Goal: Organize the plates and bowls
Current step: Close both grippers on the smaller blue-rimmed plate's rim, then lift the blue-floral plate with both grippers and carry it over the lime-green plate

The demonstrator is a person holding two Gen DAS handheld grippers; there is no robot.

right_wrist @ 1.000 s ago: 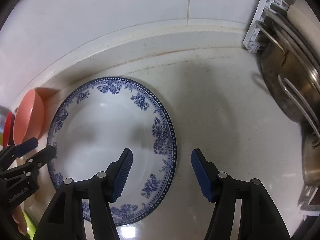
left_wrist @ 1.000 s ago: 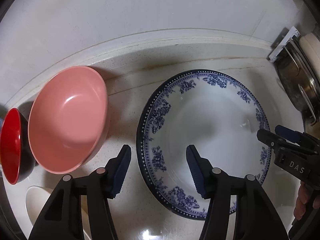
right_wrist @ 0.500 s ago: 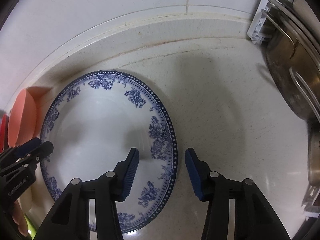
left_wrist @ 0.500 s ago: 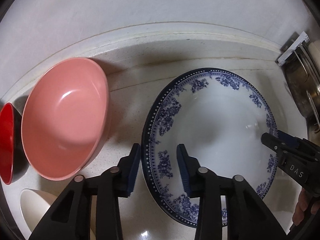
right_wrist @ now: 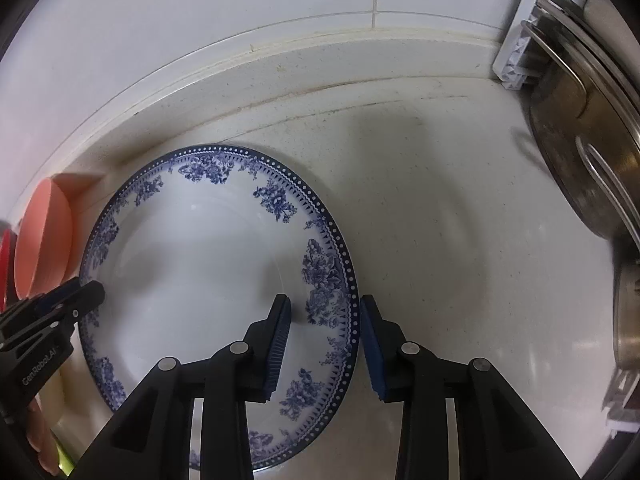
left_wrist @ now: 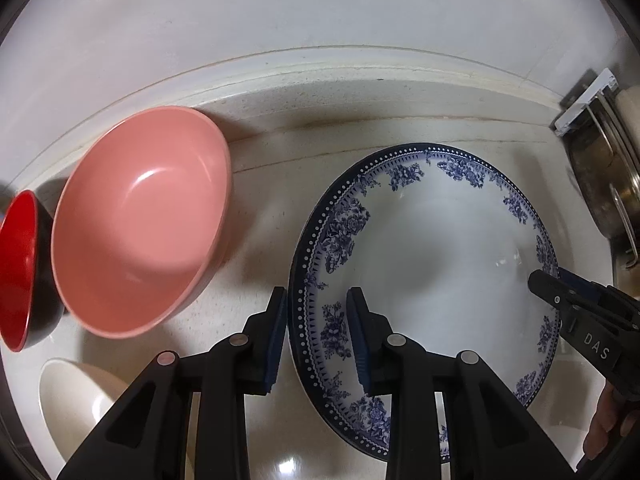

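Observation:
A blue-and-white flowered plate (left_wrist: 432, 264) (right_wrist: 200, 272) lies flat on the pale counter. My left gripper (left_wrist: 318, 340) points steeply down and straddles the plate's left rim, one pad outside the edge and one over the inside. Its jaws are closing, and I cannot see a firm pinch. My right gripper (right_wrist: 324, 340) straddles the right rim in the same way. Its jaws are also closing, with a small gap still showing at the rim. Each gripper shows in the other's view, the right gripper (left_wrist: 548, 280) and the left gripper (right_wrist: 92, 294).
Left of the plate stand a pink bowl (left_wrist: 136, 220), a red-and-black bowl (left_wrist: 18, 268) and a cream bowl (left_wrist: 76, 404). Steel pots (right_wrist: 580, 152) and a white rack (right_wrist: 520, 40) crowd the right side. The raised backsplash (right_wrist: 280, 44) runs behind.
Both grippers have narrowed their jaws around opposite rims of the plate. Both views have shifted slightly, while the plate has stayed on the counter.

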